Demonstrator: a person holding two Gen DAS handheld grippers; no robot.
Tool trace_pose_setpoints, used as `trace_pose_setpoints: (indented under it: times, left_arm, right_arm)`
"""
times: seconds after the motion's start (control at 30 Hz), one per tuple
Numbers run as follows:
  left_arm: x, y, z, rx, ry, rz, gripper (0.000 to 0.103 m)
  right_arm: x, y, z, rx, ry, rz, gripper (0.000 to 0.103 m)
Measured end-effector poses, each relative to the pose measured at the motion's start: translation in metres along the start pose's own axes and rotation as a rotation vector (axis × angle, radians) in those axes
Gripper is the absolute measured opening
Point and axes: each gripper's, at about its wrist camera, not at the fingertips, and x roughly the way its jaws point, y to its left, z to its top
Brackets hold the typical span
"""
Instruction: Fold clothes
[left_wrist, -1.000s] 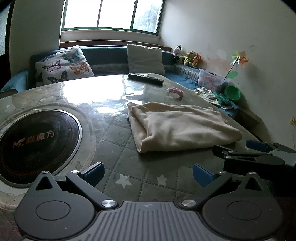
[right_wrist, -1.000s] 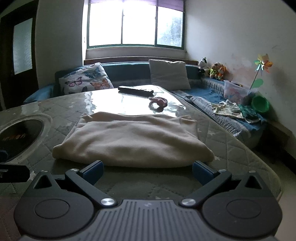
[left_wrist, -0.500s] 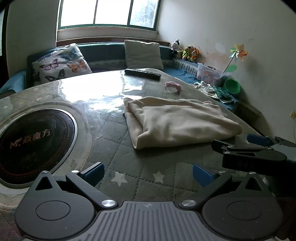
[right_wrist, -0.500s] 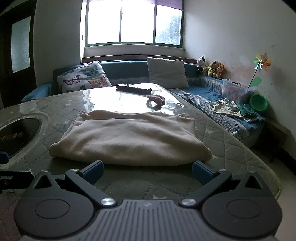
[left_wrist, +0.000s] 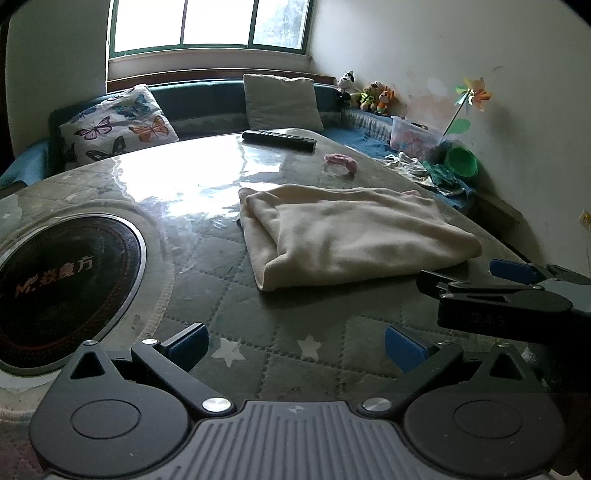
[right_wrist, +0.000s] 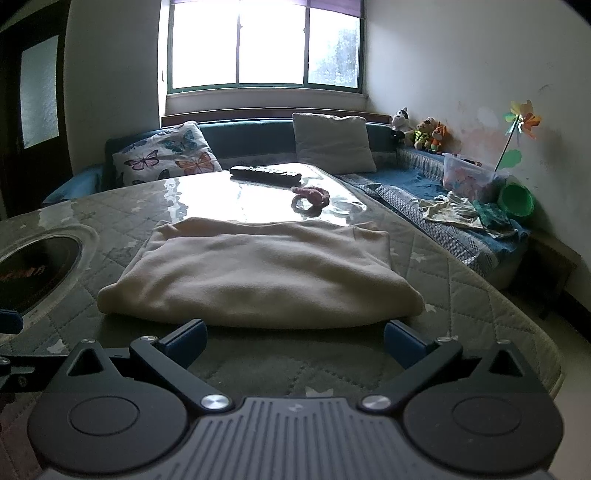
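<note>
cream garment (left_wrist: 354, 232) lies folded on the quilted table (left_wrist: 207, 266) in my left wrist view, off to the front and right of the left tool (left_wrist: 293, 341). that tool's blue pads stand wide apart over bare quilting with nothing between them. the right tool (left_wrist: 517, 291) pokes in from the right, just beside the garment's near corner, not touching it as far as i can tell. a dark round hob (left_wrist: 59, 280) is set into the table on the left; a remote (left_wrist: 279, 139) and a pink band (left_wrist: 341, 161) lie well beyond the garment.

from my right wrist view the garment (right_wrist: 258, 273) sits square ahead, its thick folded edge just past the right tool (right_wrist: 293, 339). its pads are spread wide, empty, framing that edge without gripping it.

i judge the fold is at least half done: the garment is doubled into a neat rectangle, and both tools are free. a further fold would call for nudging the pads under the near edge and closing on both layers; a one-layer pinch could peel the stack open.
</note>
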Motion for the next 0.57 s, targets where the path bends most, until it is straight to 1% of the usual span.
trace_pose_setpoints:
  times: [0.57]
  left_arm:
    - [0.0031, -0.0045, 0.0021, 0.008, -0.006, 0.001, 0.103]
  right_arm:
    - [0.0015, -0.0015, -0.0013, 0.011, 0.001, 0.002, 0.103]
